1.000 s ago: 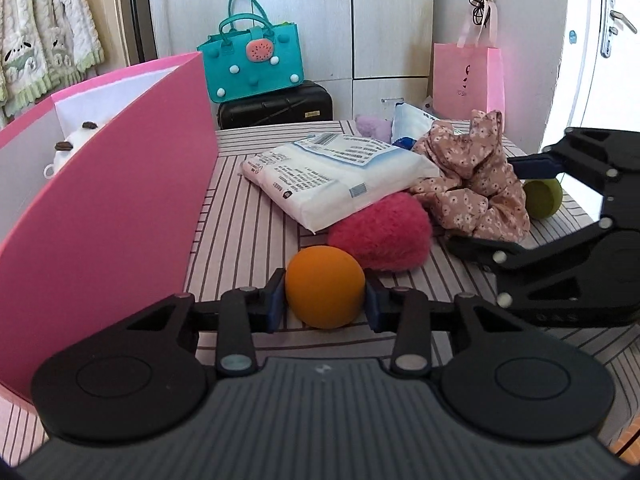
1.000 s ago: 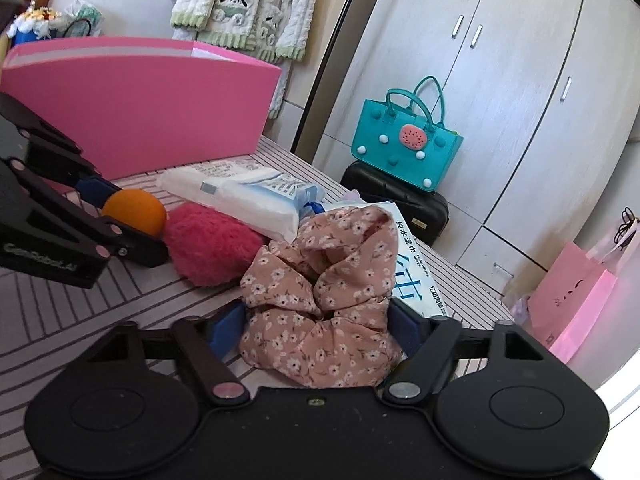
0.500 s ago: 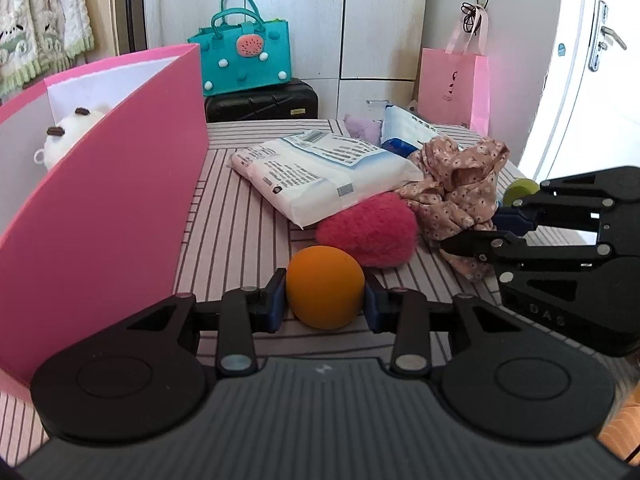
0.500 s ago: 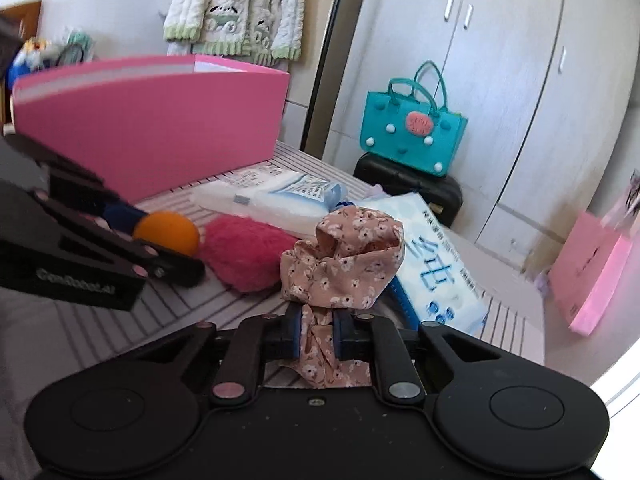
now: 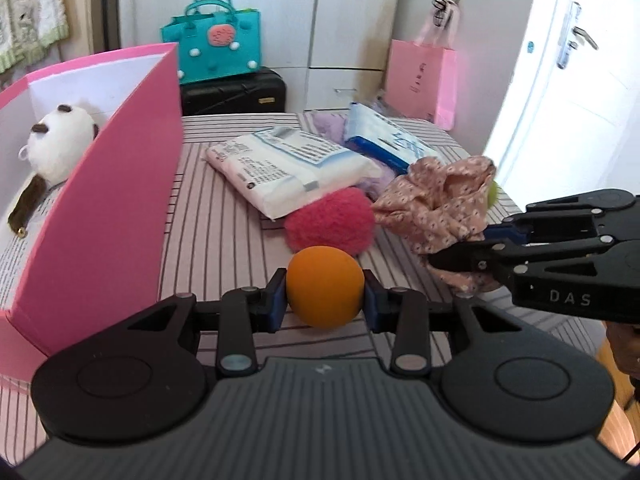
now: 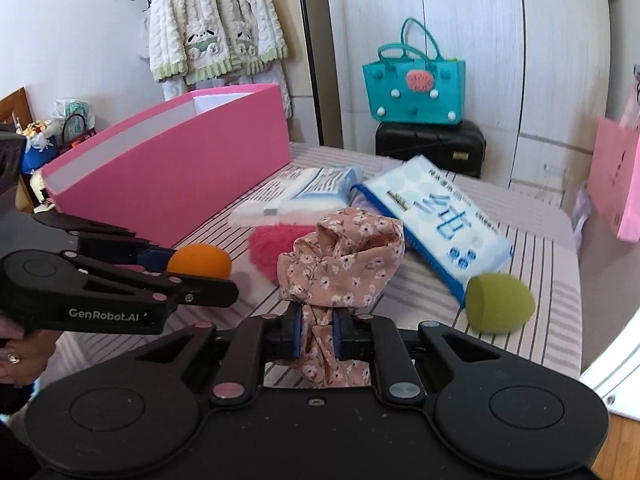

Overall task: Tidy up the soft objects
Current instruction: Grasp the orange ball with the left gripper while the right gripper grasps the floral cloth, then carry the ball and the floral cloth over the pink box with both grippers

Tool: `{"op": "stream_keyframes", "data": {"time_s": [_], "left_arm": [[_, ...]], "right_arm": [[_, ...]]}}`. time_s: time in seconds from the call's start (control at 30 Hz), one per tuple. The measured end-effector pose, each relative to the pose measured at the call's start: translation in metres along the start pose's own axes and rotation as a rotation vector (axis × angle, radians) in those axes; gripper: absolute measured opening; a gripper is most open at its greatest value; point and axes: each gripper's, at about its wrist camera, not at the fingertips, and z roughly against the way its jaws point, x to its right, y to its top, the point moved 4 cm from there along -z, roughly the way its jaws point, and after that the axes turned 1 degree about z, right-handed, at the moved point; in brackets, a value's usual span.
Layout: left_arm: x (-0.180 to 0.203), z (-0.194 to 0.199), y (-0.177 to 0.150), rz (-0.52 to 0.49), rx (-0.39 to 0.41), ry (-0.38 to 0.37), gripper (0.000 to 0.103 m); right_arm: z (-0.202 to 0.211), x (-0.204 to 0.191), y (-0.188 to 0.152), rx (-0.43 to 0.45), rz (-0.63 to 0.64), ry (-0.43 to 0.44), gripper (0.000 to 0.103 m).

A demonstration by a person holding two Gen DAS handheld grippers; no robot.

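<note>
**Both tongs loaded, each cam catches different extras**

Left tongs (image 5: 325,300) are clamped on the orange ball (image 5: 325,286), sitting right next to the pink box (image 5: 104,208). Right tongs (image 6: 316,334) are squeezed together on the floral cloth (image 6: 340,258), bunched above the striped worktop (image 6: 532,280). Only the left cam sees inside the box: a white plush (image 5: 56,148) is in there. Only the right cam gets the green sponge (image 6: 498,304) properly, a bit blurry; the left shows maybe a sliver behind the cloth. Fuzzy red thing (image 5: 330,220) lies between ball and cloth
</note>
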Motion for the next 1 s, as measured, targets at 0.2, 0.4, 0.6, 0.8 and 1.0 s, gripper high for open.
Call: {"op": "stream_keyframes", "data": {"time_s": [0.2,0.4,0.6,0.8,1.0], "left_arm": [[0.004,0.010,0.003,-0.037,-0.042,-0.061,0.036],[0.002,0.024,0.005,-0.040,-0.090,-0.116,0.036],[-0.002,0.049,0.009,-0.068,-0.094,-0.145,0.036],[-0.010,0.070,0.010,-0.093,-0.061,-0.106,0.036],[-0.017,0.091,0.009,-0.089,-0.062,-0.128,0.036]], "right_arm": [[0.008,0.000,-0.002,-0.064,-0.105,0.047,0.017],[0.020,-0.006,-0.002,-0.097,-0.164,0.092,0.018],[0.041,-0.020,0.003,-0.099,-0.146,0.102,0.019],[0.061,-0.036,0.008,-0.105,-0.125,0.142,0.020],[0.081,-0.051,0.015,-0.093,-0.102,0.149,0.020]]}}
